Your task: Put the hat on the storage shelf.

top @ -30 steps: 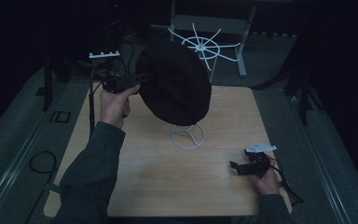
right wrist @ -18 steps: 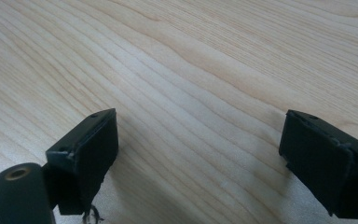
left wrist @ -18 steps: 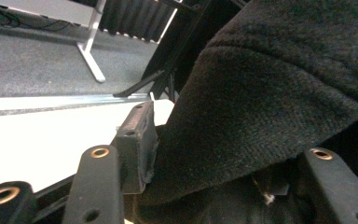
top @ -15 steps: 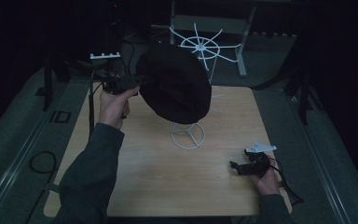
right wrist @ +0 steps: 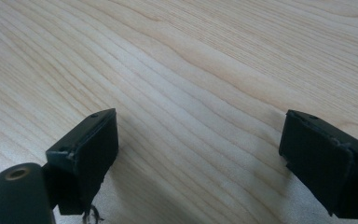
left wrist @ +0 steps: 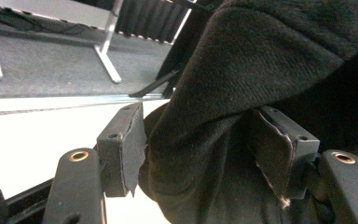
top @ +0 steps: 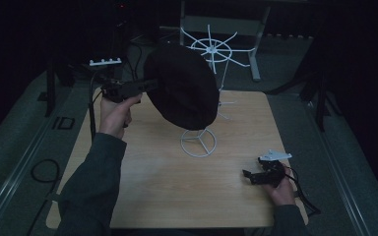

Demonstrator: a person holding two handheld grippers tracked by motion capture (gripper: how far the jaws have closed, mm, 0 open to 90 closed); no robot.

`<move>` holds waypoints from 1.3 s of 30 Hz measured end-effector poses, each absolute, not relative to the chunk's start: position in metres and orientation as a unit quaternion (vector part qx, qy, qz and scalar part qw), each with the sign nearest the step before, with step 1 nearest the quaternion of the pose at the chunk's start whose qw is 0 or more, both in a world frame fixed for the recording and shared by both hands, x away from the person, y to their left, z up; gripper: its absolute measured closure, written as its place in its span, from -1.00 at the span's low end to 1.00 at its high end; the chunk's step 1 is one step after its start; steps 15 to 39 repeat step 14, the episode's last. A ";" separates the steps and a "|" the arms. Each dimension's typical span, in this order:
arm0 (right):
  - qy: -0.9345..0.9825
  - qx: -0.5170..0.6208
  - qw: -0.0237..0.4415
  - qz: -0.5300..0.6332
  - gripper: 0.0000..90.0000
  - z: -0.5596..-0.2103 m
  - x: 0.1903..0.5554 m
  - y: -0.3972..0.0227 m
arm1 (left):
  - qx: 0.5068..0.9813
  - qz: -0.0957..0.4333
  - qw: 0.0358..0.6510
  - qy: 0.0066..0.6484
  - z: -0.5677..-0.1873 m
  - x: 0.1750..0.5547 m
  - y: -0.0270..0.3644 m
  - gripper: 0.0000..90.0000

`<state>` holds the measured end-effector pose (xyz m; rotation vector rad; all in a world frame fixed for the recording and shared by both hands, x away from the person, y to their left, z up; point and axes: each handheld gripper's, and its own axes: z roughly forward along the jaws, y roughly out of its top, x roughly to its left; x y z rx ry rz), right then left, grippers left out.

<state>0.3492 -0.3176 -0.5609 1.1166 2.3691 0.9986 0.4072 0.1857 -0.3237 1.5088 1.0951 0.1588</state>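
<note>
Hat at stand, left claw gripping its edge.

We see the hat [top: 182,86] draped over the white stand [top: 199,143]. Our left claw [left wrist: 191,154] pinches its fabric, probably to seat or lift it. Our right claw [right wrist: 200,158], spread, rests idle on the worktop [top: 152,182].

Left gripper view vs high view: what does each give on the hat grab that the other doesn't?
Left gripper view: the jaw pads pinching a fold of the black hat's felt-like fabric, bunched between them.
High view: the hat draped on the white wire stand, the left gripper at its left edge, the right gripper idle low over the wooden table.
Both: the hat and the left gripper shut on it.
</note>
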 end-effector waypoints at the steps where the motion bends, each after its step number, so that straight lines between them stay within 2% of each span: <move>1: 0.833 0.393 0.169 0.351 -0.74 -0.561 0.349 -0.318 | 0.651 0.075 0.591 0.471 -0.323 0.405 0.186 -0.17; 13: 0.833 0.392 0.170 0.351 -0.74 -0.561 0.349 -0.318 | 0.667 0.144 0.559 0.471 -0.311 0.382 0.195 -0.17; 39: 0.833 0.392 0.170 0.351 -0.74 -0.561 0.349 -0.318 | 0.667 0.144 0.559 0.471 -0.311 0.382 0.195 -0.17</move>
